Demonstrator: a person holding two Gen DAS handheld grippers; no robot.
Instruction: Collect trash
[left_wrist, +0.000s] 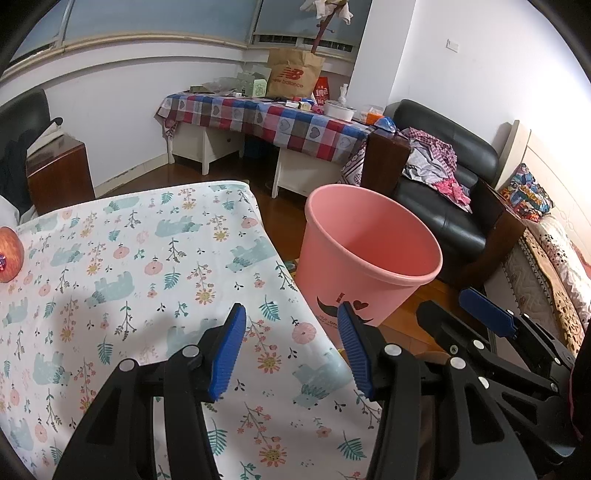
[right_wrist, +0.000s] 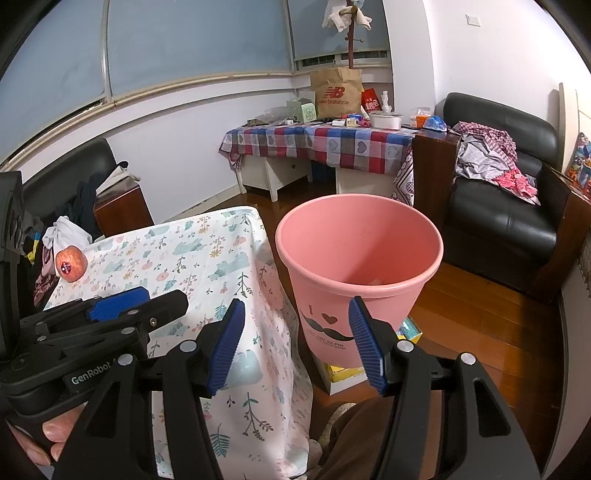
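Observation:
A pink bin (left_wrist: 365, 254) with a moustache print stands on the floor at the table's right edge; it also shows in the right wrist view (right_wrist: 354, 273), with a pale scrap at its bottom. My left gripper (left_wrist: 291, 350) is open and empty over the table's right edge, just short of the bin. My right gripper (right_wrist: 295, 343) is open and empty, in front of the bin's near wall. The right gripper also shows in the left wrist view (left_wrist: 491, 325), and the left gripper in the right wrist view (right_wrist: 122, 306).
The table wears a floral cloth (left_wrist: 129, 277). A red apple (right_wrist: 71, 264) sits at its far left corner. A black sofa (right_wrist: 506, 206) with clothes stands right. A checked-cloth desk (left_wrist: 266, 118) stands behind. Boxes (right_wrist: 354, 369) lie on the wooden floor under the bin.

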